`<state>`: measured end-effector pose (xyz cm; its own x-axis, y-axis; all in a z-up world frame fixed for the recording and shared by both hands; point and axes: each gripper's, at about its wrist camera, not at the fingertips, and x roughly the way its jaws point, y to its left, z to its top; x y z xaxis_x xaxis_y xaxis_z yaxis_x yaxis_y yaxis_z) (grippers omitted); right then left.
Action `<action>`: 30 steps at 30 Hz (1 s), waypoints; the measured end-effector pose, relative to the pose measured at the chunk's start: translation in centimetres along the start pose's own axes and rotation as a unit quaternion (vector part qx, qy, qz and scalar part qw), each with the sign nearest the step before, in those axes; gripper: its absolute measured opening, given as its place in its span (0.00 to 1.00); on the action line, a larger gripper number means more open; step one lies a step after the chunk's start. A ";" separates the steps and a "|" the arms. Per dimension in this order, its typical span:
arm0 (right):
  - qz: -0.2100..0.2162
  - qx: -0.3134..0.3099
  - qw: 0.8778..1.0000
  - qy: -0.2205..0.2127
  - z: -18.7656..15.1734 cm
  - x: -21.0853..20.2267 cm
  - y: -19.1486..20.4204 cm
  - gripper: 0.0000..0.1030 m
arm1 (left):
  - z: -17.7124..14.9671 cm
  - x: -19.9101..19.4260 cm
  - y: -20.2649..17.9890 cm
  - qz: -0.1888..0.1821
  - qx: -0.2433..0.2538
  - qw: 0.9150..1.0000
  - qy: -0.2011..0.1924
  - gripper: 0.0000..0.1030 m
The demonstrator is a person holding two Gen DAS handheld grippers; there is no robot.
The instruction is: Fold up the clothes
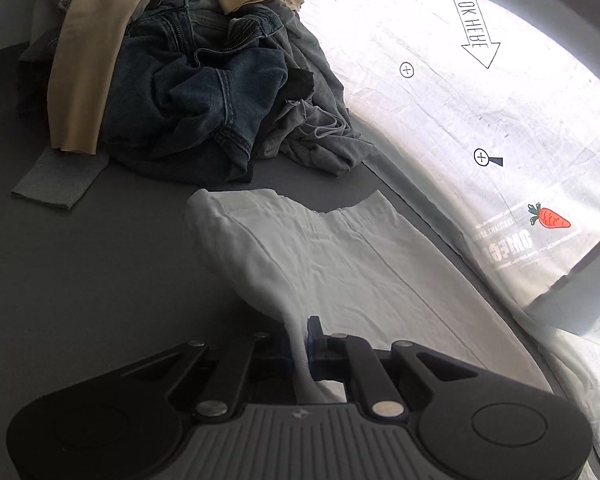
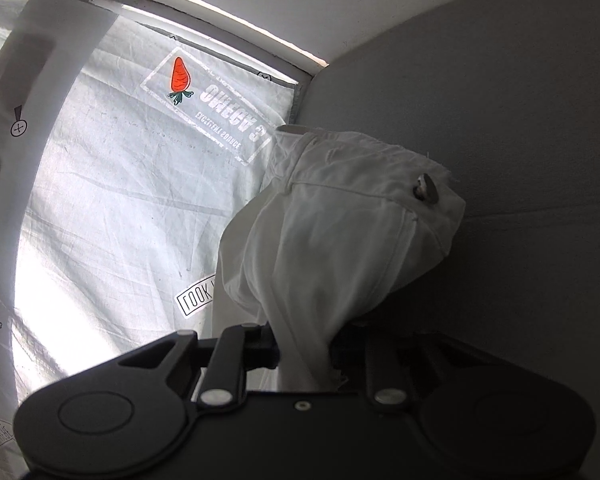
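A pair of white trousers (image 1: 340,264) lies spread on the dark grey table (image 1: 100,272), its far edge toward the pile. My left gripper (image 1: 300,344) is shut on a pinched fold of this white cloth, just above the table. In the right wrist view, my right gripper (image 2: 304,344) is shut on the same white trousers (image 2: 340,232) at the waistband end, held raised; a metal button (image 2: 426,189) shows on the waistband. The cloth hides most of both grippers' fingertips.
A pile of unfolded clothes lies at the back left: dark blue jeans (image 1: 188,92), a tan garment (image 1: 88,60), a grey top (image 1: 320,136), and a grey cuff (image 1: 56,180). A white printed sheet with carrots (image 1: 500,100) hangs to the right, also in the right wrist view (image 2: 120,180).
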<state>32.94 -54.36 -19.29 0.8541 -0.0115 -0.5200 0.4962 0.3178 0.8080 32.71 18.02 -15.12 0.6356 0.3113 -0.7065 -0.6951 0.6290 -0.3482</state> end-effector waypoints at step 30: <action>-0.159 -0.410 0.895 0.079 -10.3 -10.3 -1.1 0.80 | -11.8 -7.2 -3.1 -0.039 0.364 0.929 0.049 0.76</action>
<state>21.99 -44.79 -17.63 0.6247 -0.1109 -0.7729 0.3742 0.9113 0.1717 26.32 5.36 -16.23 0.6162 0.2002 -0.7617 -0.2135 0.9734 0.0832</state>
